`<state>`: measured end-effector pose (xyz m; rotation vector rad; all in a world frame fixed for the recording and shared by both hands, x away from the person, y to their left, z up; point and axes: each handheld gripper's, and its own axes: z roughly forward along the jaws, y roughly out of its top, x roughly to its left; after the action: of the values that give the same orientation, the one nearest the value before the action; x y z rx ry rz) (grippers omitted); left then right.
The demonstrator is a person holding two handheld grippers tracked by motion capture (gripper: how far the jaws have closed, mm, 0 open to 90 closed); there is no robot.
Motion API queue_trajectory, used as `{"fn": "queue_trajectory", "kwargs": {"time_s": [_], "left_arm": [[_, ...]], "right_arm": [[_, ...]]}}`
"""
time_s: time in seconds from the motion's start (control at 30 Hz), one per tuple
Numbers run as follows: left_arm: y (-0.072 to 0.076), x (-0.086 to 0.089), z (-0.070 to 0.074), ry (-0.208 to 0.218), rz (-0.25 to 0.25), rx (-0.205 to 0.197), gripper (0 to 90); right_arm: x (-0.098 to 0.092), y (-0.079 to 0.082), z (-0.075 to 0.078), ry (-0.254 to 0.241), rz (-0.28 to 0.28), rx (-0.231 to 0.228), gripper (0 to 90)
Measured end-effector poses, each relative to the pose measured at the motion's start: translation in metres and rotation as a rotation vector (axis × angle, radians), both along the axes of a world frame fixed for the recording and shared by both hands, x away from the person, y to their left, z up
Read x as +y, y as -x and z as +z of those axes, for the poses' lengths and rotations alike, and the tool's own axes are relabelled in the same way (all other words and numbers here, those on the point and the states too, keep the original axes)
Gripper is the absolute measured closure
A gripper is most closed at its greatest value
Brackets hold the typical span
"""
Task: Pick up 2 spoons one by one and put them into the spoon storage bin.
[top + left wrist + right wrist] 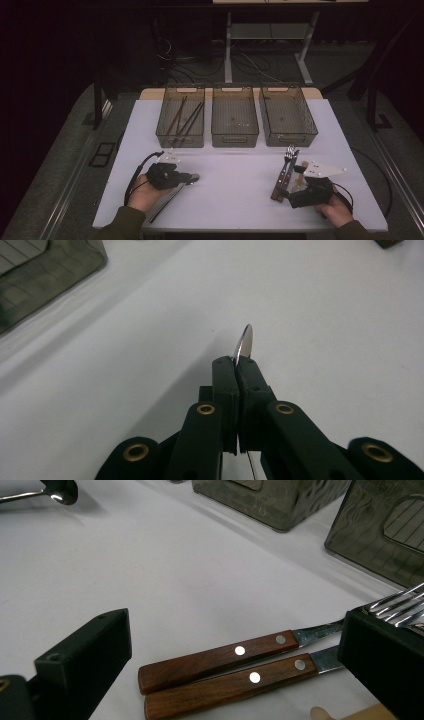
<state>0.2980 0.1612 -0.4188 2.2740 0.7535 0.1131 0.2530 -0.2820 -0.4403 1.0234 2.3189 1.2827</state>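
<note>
Left gripper [236, 365] clenched on thin shiny spoon [244, 341]; right gripper [235, 645] released around two wooden-handled forks [225, 670]; bare table [235, 170] between.

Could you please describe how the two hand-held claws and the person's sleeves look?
Both tools are black. The left claw has two jaws on hinged links with brass-coloured rivets, a pale three-cornered plate on top, and a black cable looping behind the left hand. The right claw has blocky black jaws, a similar pale plate and a black cable near the right hand. The sleeves are olive green.
</note>
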Motion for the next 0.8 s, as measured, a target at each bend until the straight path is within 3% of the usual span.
{"fn": "queue_trajectory", "kwargs": {"time_s": [0.33, 0.5, 0.8], "left_arm": [[-0.003, 0.004, 0.008, 0.052, 0.023, 0.002, 89.1], [-0.006, 0.004, 0.014, 0.062, 0.029, -0.011, 89.1], [-0.015, 0.0, 0.025, 0.118, 0.044, -0.029, 89.1]], "right_arm": [[0.0, 0.0, 0.0, -0.005, 0.003, 0.005, 0.6], [0.001, 0.001, 0.001, -0.001, 0.01, -0.002, 0.6], [0.0, -0.002, -0.001, -0.004, -0.004, 0.008, 0.5]]}}
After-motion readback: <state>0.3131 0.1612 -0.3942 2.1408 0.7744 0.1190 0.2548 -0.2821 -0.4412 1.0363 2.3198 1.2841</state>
